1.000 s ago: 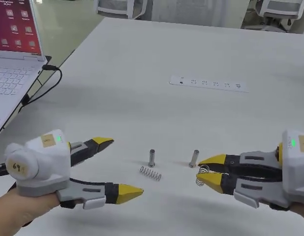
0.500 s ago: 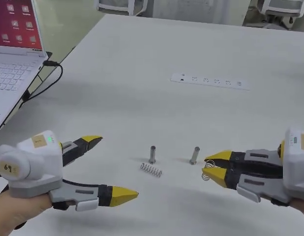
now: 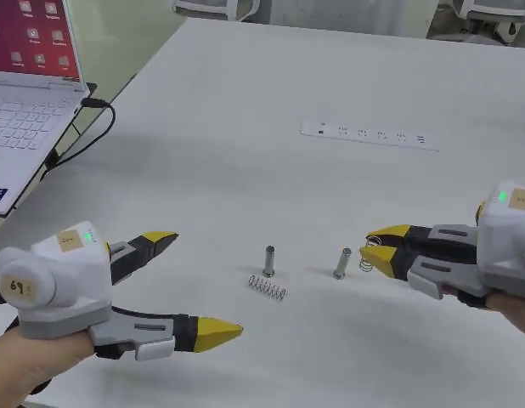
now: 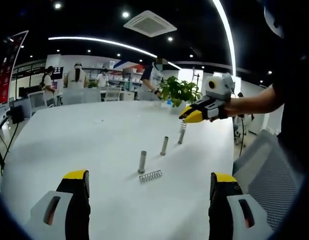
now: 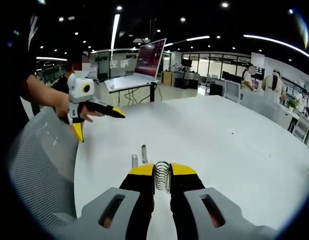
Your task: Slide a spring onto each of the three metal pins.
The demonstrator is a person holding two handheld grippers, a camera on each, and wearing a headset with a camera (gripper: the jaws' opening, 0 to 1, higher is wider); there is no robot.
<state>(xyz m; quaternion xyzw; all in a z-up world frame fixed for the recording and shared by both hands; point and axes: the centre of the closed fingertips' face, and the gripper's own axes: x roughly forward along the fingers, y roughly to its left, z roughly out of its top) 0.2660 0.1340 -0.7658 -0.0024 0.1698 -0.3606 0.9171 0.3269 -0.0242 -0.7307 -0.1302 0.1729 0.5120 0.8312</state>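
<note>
Surroundings: white tabletop (image 3: 245, 127) in an open office; chairs stand past its far edge.
Left edge: open laptop (image 3: 25, 76) with a black cable (image 3: 80, 144) running from its side over the tabletop's edge.
Far centre: white power strip (image 3: 369, 135) lying flat, well apart from the work.
Left pin (image 3: 269, 260): metal, upright on the tabletop, bare.
Right pin (image 3: 342, 263): metal, upright, bare, near the left pin.
Loose spring (image 3: 268, 287): lying on its side just in front of the left pin; whether it touches the pin's base cannot be told.
Right hand-held gripper (image 3: 366, 246): jaws clenched on the held spring (image 3: 369, 253), tips pointing at the right pin from the right.
Held spring: pinched between the yellow tips, lifted off the tabletop, just beside the top of the right pin and not on it.
Left hand-held gripper (image 3: 207, 282): released, jaws spread wide, nothing between them, low over the tabletop to the left of both pins.
Left gripper view: both pins and the loose spring sit ahead, between the spread jaws.
</note>
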